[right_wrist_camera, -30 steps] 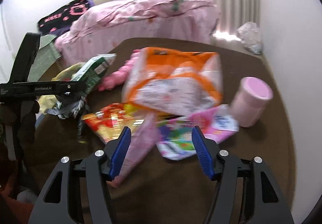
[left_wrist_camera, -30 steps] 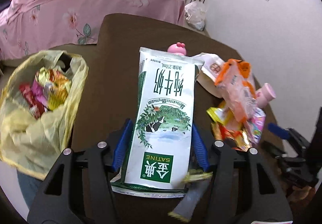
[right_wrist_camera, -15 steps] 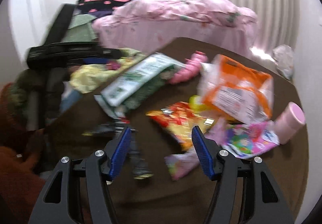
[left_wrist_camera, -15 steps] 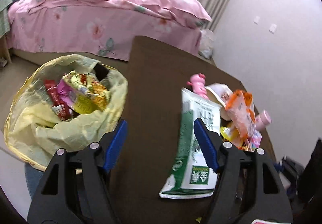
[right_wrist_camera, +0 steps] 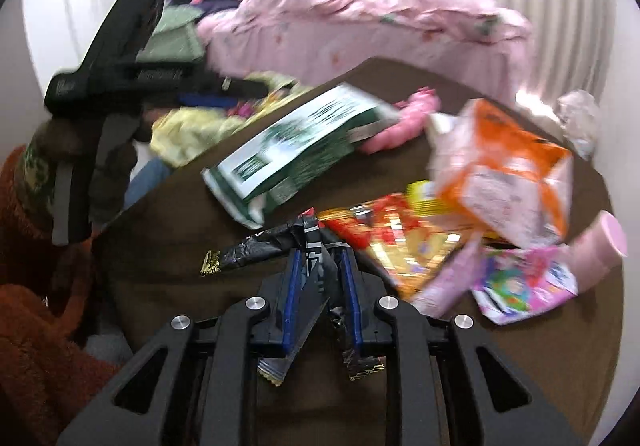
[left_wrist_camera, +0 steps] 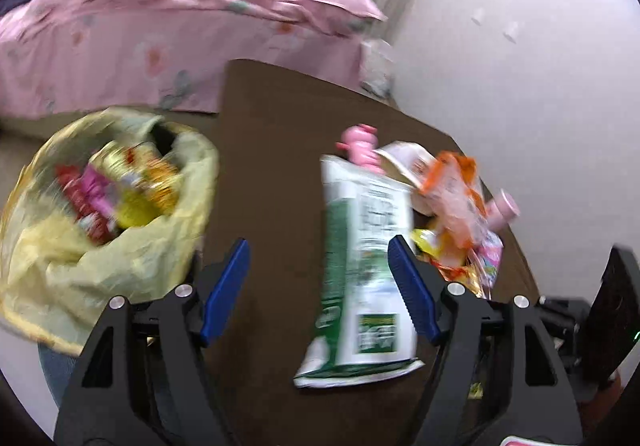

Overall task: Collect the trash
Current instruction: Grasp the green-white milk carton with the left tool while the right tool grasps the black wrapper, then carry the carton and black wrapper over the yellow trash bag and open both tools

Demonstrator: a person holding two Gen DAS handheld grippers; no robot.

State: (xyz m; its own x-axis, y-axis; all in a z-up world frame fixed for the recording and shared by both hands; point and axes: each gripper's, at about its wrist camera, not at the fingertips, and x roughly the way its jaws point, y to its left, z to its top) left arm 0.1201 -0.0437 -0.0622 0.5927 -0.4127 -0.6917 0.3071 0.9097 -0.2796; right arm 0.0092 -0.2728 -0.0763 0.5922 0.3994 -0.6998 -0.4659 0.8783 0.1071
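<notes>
My claws have black frames with blue pads. My table is dark brown. The milk carton is green and white, the bag pale yellow, the wrapper black with gold trim, the pouch orange and white, the quilt pink with flowers.

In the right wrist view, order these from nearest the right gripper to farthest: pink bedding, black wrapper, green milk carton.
1. black wrapper, between the closing pads of the right gripper.
2. green milk carton, mid-table, left.
3. pink bedding, beyond the table.
</notes>
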